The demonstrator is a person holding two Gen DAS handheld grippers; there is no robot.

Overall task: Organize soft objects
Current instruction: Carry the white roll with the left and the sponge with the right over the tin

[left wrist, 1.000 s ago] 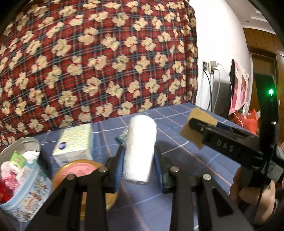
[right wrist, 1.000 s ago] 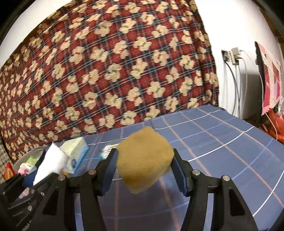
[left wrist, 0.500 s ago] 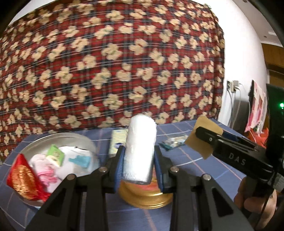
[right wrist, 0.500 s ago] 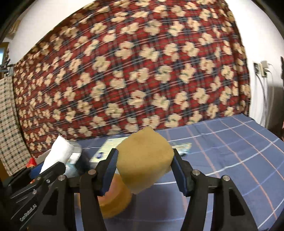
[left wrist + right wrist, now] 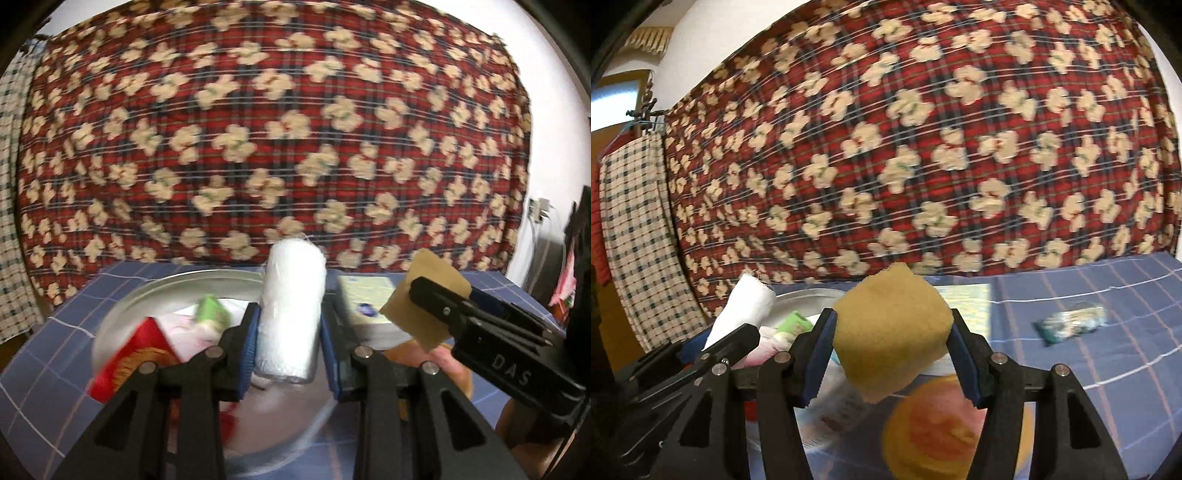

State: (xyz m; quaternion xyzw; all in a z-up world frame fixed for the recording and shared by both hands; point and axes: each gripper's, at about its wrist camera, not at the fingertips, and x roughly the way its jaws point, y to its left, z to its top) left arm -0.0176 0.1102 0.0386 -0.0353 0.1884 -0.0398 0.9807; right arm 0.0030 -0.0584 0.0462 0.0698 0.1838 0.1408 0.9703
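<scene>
My left gripper [image 5: 290, 332] is shut on a white gauze roll [image 5: 291, 306] and holds it upright over the round metal tin [image 5: 166, 291]. The tin holds a red pouch [image 5: 129, 358], a green packet [image 5: 212, 315] and pale soft items. My right gripper [image 5: 890, 332] is shut on a tan sponge [image 5: 892, 332], held above the blue checked table just right of the tin. The sponge also shows in the left wrist view [image 5: 432, 291], and the gauze roll in the right wrist view [image 5: 746, 310].
An orange round lid [image 5: 942, 424] lies under the right gripper. A pale tissue pack [image 5: 365, 299] sits behind it. A small teal packet [image 5: 1071, 325] lies on the blue cloth [image 5: 1108, 350] to the right. A red patterned blanket [image 5: 277, 129] hangs behind.
Both grippers have swung left with their loads. The left gripper with the gauze roll has moved from beside the tin to over it; the right one has come over the orange lid.
</scene>
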